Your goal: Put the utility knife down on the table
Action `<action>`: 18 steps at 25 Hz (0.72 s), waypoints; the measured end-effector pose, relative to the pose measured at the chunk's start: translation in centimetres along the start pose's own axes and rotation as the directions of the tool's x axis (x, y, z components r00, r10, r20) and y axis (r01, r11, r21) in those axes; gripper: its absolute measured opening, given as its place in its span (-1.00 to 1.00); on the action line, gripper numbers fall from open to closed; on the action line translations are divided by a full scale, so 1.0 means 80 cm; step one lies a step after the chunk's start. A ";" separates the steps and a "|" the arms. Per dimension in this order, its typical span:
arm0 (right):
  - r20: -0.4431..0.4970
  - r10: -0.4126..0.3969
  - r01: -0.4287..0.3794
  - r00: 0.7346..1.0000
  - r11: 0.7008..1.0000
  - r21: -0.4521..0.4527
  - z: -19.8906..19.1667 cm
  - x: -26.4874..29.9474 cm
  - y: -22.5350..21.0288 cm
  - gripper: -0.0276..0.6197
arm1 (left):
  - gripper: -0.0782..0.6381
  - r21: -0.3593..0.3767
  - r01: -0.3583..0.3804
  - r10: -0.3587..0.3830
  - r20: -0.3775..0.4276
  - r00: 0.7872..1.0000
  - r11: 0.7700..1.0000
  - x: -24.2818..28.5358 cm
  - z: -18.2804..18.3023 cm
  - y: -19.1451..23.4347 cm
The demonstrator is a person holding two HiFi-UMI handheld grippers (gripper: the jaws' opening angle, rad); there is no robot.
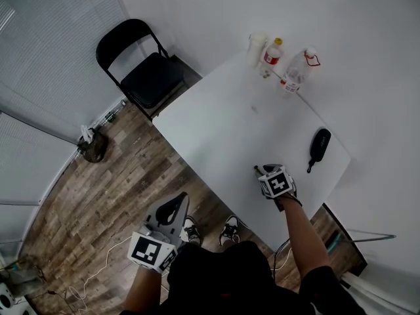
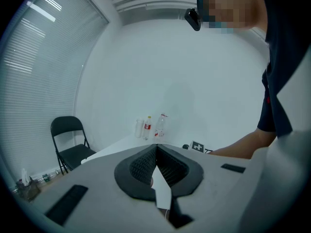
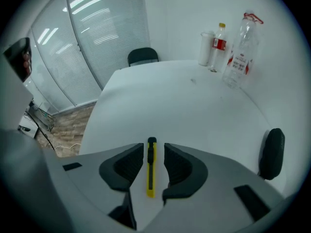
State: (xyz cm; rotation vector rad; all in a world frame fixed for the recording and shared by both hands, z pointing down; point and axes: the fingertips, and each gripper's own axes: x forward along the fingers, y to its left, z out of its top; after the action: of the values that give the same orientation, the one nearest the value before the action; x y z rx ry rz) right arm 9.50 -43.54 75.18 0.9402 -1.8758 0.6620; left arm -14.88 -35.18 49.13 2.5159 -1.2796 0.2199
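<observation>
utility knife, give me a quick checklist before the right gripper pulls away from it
1. Utility knife lies flat on the table: ok.
2. Right gripper jaws apart, with gaps to the knife on both sides: ok.
3. Blade retracted: cannot tell, too small to see.
4. Black pouch and bottles apart from the knife and out of the way: ok.
5. Left gripper shut, nothing between its jaws, held short of the table: ok.
</observation>
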 end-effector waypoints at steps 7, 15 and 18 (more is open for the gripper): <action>0.391 -0.106 0.067 0.914 0.992 0.111 0.078 -0.142 0.016 -0.70 | -0.73 0.057 0.052 -0.055 0.047 0.997 0.997 -0.003 0.032 -0.006; 0.643 -0.212 0.114 0.736 0.975 0.192 0.110 -0.310 0.060 -0.77 | -0.73 0.115 0.145 -0.158 0.113 0.981 0.983 -0.023 0.081 -0.041; 0.712 -0.262 0.148 0.651 0.964 0.219 0.115 -0.368 0.077 -0.81 | -0.73 0.137 0.163 -0.181 0.134 0.974 0.977 -0.033 0.100 -0.045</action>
State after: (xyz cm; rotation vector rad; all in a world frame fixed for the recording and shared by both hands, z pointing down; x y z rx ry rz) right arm 8.73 -37.08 44.39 1.6792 -2.3782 0.2714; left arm -13.52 -33.91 40.19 2.7784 -1.1208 0.0804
